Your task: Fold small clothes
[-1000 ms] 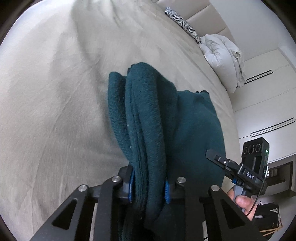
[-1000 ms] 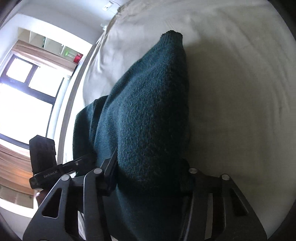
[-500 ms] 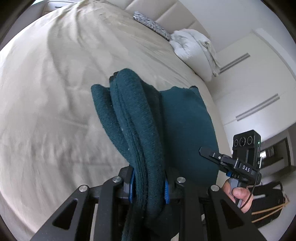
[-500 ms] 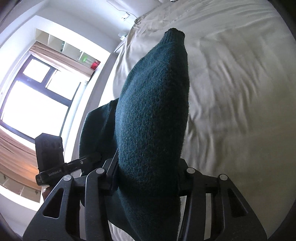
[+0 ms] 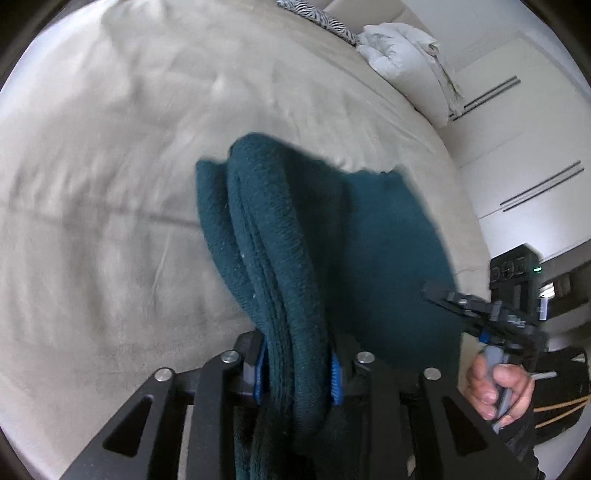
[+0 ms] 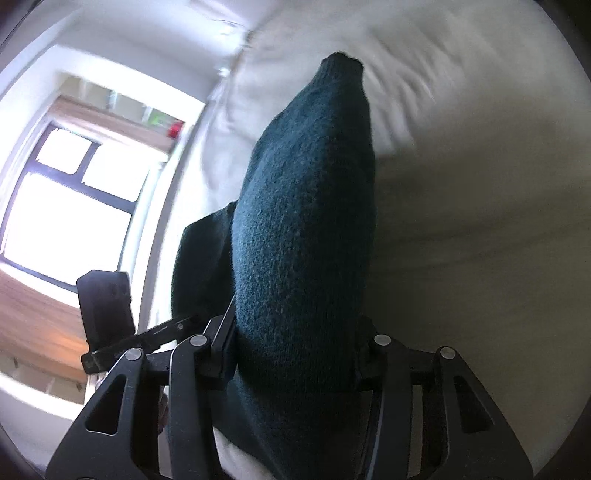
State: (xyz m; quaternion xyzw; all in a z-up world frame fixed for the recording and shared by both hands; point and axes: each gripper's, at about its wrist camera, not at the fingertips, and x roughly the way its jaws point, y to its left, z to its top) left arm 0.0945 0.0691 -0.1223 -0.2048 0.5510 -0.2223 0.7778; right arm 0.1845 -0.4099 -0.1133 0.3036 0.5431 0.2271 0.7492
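A dark teal knitted garment [image 5: 295, 258] hangs bunched between my two grippers above a beige bed [image 5: 110, 184]. My left gripper [image 5: 297, 373] is shut on thick folds of it. My right gripper [image 6: 295, 354] is shut on another part of the same garment [image 6: 306, 221], which rises in front of the camera. In the left wrist view the right gripper [image 5: 480, 314] shows at the right, held by a hand. In the right wrist view the left gripper [image 6: 147, 332] shows at the lower left.
The bed sheet [image 6: 461, 221] spreads under both grippers. A white duvet [image 5: 410, 62] and a zebra-print pillow [image 5: 314, 14] lie at the head of the bed. White wardrobe doors [image 5: 524, 155] stand to the right. A bright window [image 6: 66, 206] is at the left.
Both grippers have swung with the garment still held; the views are blurred by motion. The bed looks a little closer in the left wrist view.
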